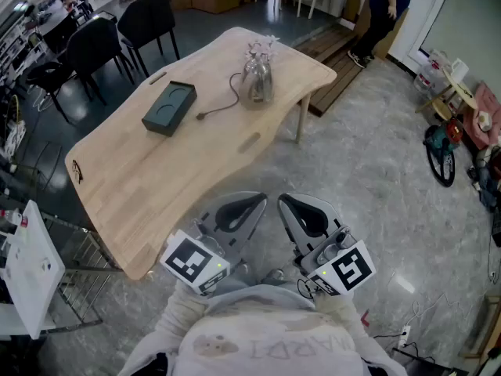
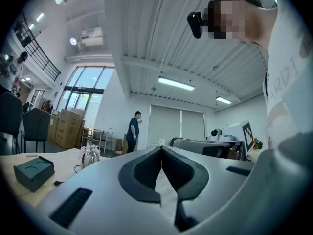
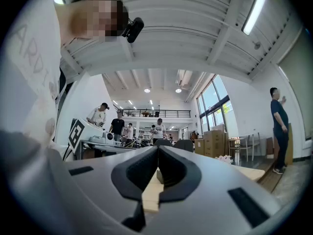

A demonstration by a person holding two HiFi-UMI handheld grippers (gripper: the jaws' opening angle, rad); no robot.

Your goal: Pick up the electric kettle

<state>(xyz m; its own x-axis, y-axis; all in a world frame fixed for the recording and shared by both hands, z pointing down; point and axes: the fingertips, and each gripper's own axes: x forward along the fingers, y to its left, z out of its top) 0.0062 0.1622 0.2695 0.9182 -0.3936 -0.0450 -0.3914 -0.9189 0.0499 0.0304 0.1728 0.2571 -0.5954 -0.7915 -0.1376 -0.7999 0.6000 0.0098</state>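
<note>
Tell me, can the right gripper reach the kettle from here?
Probably not yet: the right gripper is shut and off the near edge of the table, while the kettle stands toward the far side. Nothing blocks the way.

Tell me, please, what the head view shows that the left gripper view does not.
Only the head view: the wooden table's whole outline, and the marker cube on the left gripper. Only the left gripper view: the ceiling lights and tall windows. Both: the electric kettle and the dark box on that table, with a person in dark blue standing beyond.
</note>
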